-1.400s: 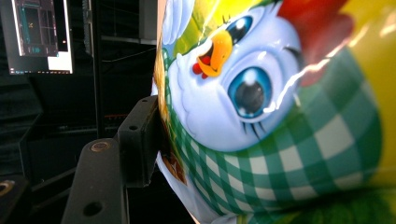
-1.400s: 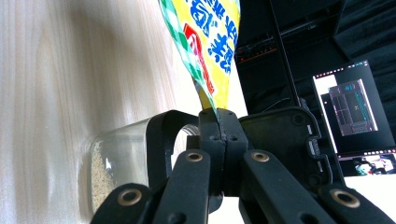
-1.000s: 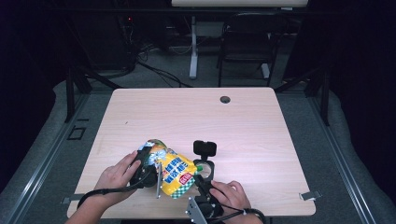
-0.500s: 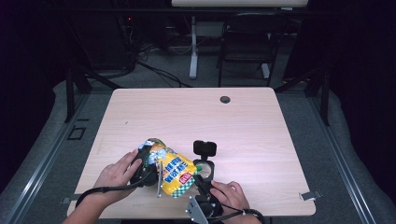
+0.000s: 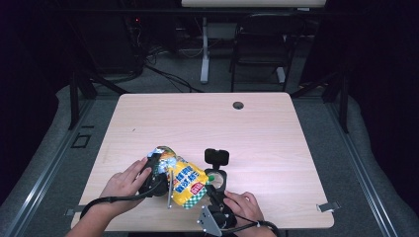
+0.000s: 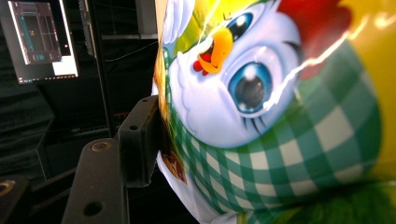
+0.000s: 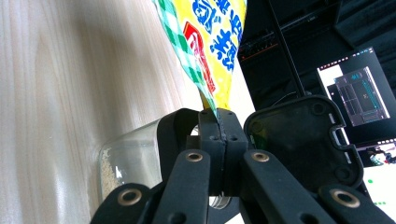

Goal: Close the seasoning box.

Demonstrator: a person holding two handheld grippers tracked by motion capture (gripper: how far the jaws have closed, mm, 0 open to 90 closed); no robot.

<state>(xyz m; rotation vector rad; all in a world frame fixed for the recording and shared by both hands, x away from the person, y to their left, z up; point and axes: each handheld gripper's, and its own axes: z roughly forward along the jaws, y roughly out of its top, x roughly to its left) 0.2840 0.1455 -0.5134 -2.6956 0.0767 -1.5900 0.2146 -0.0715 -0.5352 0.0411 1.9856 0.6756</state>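
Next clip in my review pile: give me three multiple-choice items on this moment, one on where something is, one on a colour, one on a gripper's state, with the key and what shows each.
1. Where on the table is the snack bag?
A. Near the front edge, between the two hands
B. At the far edge, by the round hole
C. At the right edge

2. Which colours make up the checked pattern on the snack bag?
A. Red and black
B. Green and white
C. Blue and orange

3. How does the right gripper stand?
A. Wide open over the bare table
B. Shut on an edge of the snack bag
C. Open around the glass jar

Key: 1 A, the high view shows the bag low on the table between the hands. 2 B, the left gripper view shows green and white checks. 3 B, the right gripper view shows the jaws pressed together with the bag's edge between them.
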